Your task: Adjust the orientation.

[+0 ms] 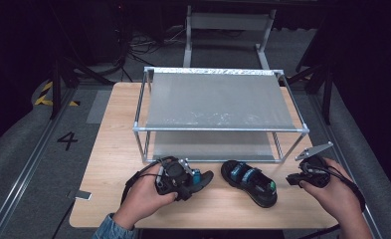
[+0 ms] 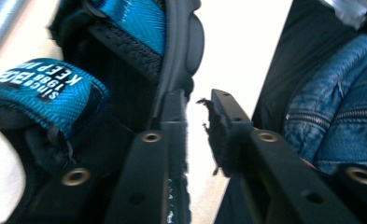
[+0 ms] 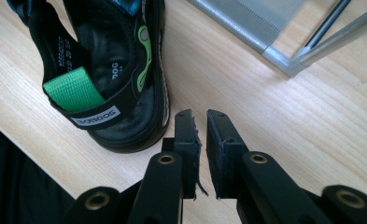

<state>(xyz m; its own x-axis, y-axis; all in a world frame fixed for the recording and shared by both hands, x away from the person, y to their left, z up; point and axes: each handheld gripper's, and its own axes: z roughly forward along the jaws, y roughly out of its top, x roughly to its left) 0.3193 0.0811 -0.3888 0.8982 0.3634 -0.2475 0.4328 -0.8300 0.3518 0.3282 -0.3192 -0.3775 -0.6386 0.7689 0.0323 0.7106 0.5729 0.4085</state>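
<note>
beside the left sandal point(image 1: 203, 179), left gripper point(image 1: 190, 185) lies level, fingers parted.

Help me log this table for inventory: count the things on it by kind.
Sandals: 2, one lying free, one at the left gripper
Metal shelf racks: 1
Total: 3

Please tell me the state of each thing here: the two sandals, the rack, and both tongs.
Left sandal: on the table, beside the left tongs, not gripped.
Right sandal: upright on the table, free.
Rack: shelves empty.
Left tongs: slightly open.
Right tongs: slightly open, empty.
</note>
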